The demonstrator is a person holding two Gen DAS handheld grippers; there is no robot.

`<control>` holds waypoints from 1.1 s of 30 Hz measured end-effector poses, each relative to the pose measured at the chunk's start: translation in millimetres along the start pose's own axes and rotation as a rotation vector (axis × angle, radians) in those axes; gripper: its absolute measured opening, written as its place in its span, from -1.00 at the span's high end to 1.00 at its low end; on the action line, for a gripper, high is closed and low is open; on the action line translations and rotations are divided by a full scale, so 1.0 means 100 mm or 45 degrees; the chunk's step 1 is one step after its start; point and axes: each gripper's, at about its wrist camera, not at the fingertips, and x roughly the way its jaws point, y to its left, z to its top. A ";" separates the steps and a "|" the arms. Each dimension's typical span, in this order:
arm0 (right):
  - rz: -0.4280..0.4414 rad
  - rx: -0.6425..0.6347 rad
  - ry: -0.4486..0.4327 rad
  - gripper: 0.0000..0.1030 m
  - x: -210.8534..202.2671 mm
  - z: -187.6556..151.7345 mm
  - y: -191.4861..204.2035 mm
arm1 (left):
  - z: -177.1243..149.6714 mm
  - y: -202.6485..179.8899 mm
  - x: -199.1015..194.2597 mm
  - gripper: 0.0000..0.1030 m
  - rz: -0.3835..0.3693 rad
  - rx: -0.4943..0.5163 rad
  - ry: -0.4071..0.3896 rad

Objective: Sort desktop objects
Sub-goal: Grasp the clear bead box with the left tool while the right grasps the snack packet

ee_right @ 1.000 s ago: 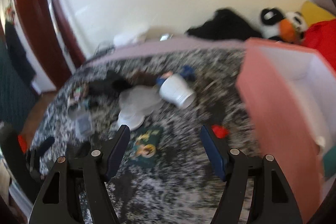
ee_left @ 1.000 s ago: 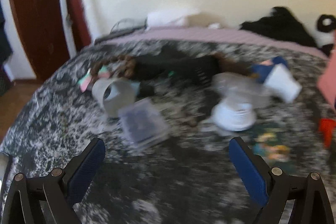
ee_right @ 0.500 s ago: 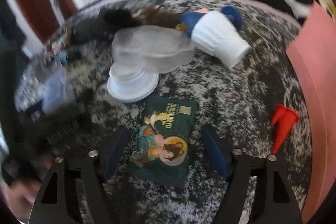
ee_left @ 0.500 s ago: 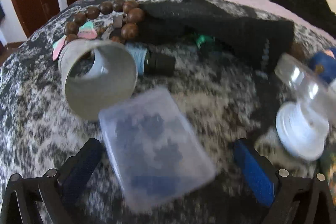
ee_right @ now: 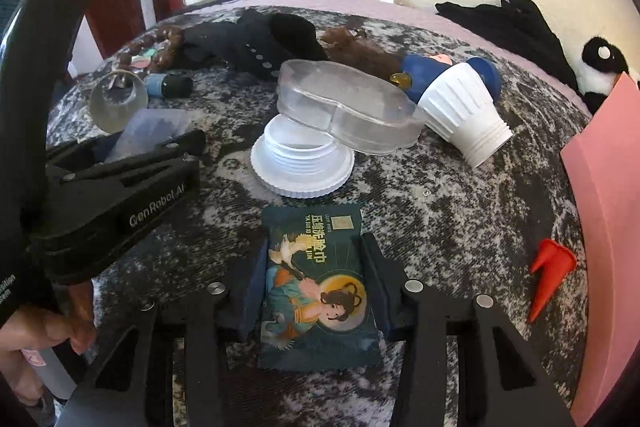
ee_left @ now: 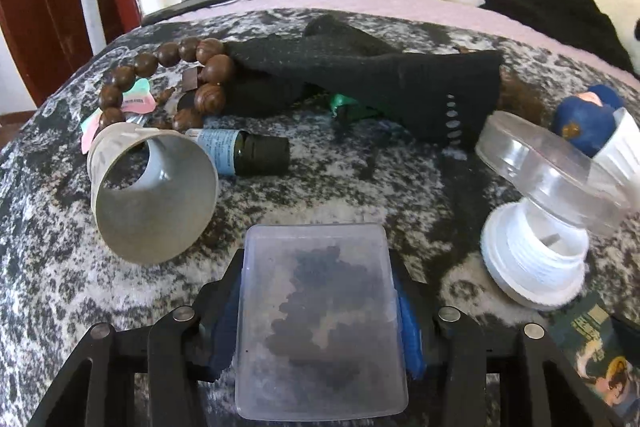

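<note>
My left gripper (ee_left: 318, 301) is shut on a clear plastic case (ee_left: 318, 323) with dark pieces inside, its blue pads against both sides. The case and left gripper also show in the right wrist view (ee_right: 154, 131). My right gripper (ee_right: 316, 275) is shut on a dark green wet-wipe packet (ee_right: 316, 287) lying on the mottled cover (ee_right: 460, 211). The packet shows at the left wrist view's lower right (ee_left: 592, 355).
A grey cup on its side (ee_left: 152, 191), a small dark bottle (ee_left: 248, 155), wooden beads (ee_left: 160, 83), a black glove (ee_left: 380, 83), a clear lid on a white cap (ee_right: 316, 131), a white-and-blue bottle (ee_right: 460, 107), a red cone (ee_right: 548, 271) and a pink box (ee_right: 612, 195).
Both grippers moved forward and down. The left closed on the clear case; the right closed on the green packet.
</note>
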 end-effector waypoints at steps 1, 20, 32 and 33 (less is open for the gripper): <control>0.018 0.009 -0.002 0.07 -0.02 0.01 0.00 | -0.01 -0.01 -0.02 -0.05 -0.005 0.006 0.001; 0.043 0.046 -0.125 0.07 -0.62 -0.02 -0.01 | 0.06 -0.15 -0.61 -0.05 -0.015 0.021 -0.093; -0.020 0.090 -0.192 0.07 -1.11 -0.20 -0.36 | 0.06 -0.55 -1.02 -0.06 -0.062 0.077 -0.155; -0.026 0.094 -0.197 0.07 -1.15 -0.22 -0.39 | 0.06 -0.60 -1.05 -0.06 -0.070 0.081 -0.159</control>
